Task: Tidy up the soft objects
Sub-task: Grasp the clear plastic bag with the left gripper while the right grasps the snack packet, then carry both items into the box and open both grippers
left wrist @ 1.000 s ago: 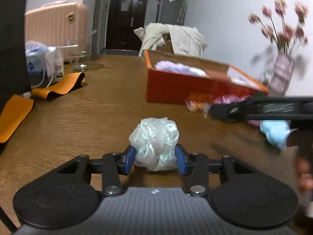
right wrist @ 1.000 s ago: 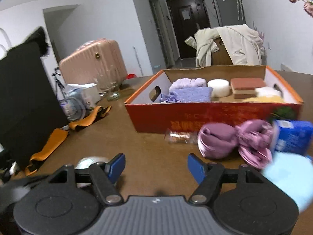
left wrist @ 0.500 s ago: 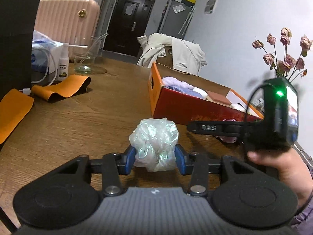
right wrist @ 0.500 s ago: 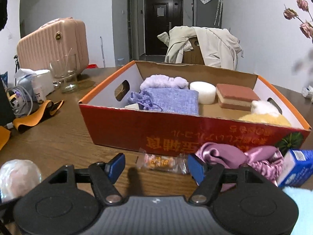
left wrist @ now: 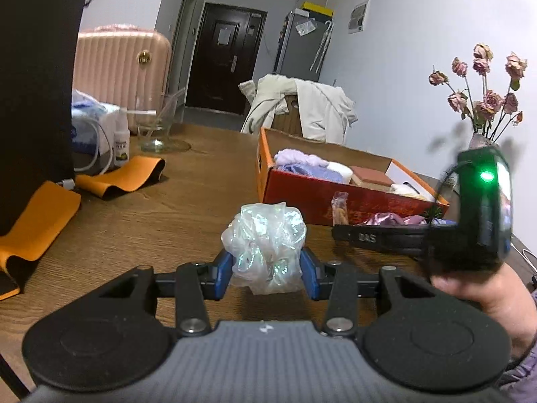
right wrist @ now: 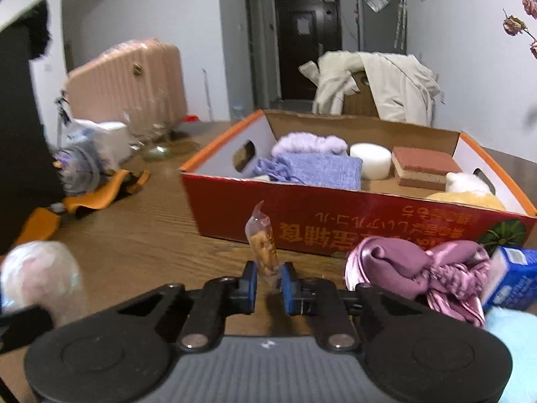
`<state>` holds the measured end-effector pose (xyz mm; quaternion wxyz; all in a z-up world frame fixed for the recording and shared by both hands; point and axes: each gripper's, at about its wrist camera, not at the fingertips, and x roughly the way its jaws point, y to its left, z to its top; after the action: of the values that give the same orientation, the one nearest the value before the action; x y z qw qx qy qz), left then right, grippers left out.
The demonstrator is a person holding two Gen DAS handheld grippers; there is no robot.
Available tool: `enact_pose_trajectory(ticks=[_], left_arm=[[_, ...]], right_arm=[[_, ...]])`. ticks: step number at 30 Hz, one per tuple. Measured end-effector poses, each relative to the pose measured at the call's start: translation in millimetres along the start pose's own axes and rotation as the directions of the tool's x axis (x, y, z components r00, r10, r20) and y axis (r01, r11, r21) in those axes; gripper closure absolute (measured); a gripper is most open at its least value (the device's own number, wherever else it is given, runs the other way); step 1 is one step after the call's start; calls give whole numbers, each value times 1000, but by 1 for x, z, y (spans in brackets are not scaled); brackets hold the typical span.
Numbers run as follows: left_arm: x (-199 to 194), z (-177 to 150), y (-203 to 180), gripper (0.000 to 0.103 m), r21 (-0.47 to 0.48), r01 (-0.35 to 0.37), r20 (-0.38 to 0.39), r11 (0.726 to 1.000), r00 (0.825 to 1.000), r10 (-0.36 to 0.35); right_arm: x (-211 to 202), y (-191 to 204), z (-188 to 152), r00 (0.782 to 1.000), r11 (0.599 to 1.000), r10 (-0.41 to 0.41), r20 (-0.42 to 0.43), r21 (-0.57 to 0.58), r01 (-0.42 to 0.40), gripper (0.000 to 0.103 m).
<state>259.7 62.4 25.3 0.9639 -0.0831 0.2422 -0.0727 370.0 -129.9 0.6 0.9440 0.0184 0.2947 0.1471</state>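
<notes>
My left gripper is shut on a shiny white iridescent scrunchie, held above the wooden table. My right gripper is shut on a small clear snack packet and holds it upright in front of the red cardboard box. The box holds a purple cloth, a white round sponge, a brown sponge and yellow and white soft items. A purple satin cloth lies right of my right gripper. The scrunchie also shows at the left edge of the right wrist view.
A blue carton and a light blue soft item lie at the right. Orange straps, a glass bowl and a small bottle sit at the left. A vase of dried roses stands behind the box.
My right gripper moved to the snack packet, closed on it and lifted it upright. My left gripper kept hold of the scrunchie and rose a little.
</notes>
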Motion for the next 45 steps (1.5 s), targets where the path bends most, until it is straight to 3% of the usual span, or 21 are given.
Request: enact_pose_trajectory(ticks=[10, 18, 24, 29, 32, 38, 43, 45], left_arm=[[-33, -11, -32, 60, 35, -8, 0, 999, 1000, 8], [-26, -4, -57, 60, 58, 21, -5, 998, 1000, -21], [8, 44, -64, 61, 90, 86, 21, 992, 996, -89], [68, 100, -64, 61, 136, 69, 16, 988, 997, -72], [109, 120, -63, 60, 129, 80, -29, 988, 997, -77], [172, 129, -58, 60, 90, 74, -101, 993, 993, -65], [189, 122, -50, 57, 77, 84, -139, 994, 988, -73], [186, 118, -50, 46, 89, 112, -142, 990, 985, -99]], right_arm=[[-118, -20, -44, 992, 996, 92, 87, 11, -93, 88], [-148, -41, -48, 986, 994, 107, 129, 5, -109, 88], [-130, -59, -8, 983, 993, 109, 150, -58, -101, 88], [-79, -72, 52, 984, 984, 124, 126, -141, -106, 88], [-40, -73, 79, 985, 973, 150, 87, -187, -132, 88], [20, -67, 90, 986, 961, 168, -13, -222, -166, 88], [39, -67, 82, 982, 958, 180, -54, -216, -188, 81], [38, -70, 80, 981, 958, 186, -47, -213, -192, 78]])
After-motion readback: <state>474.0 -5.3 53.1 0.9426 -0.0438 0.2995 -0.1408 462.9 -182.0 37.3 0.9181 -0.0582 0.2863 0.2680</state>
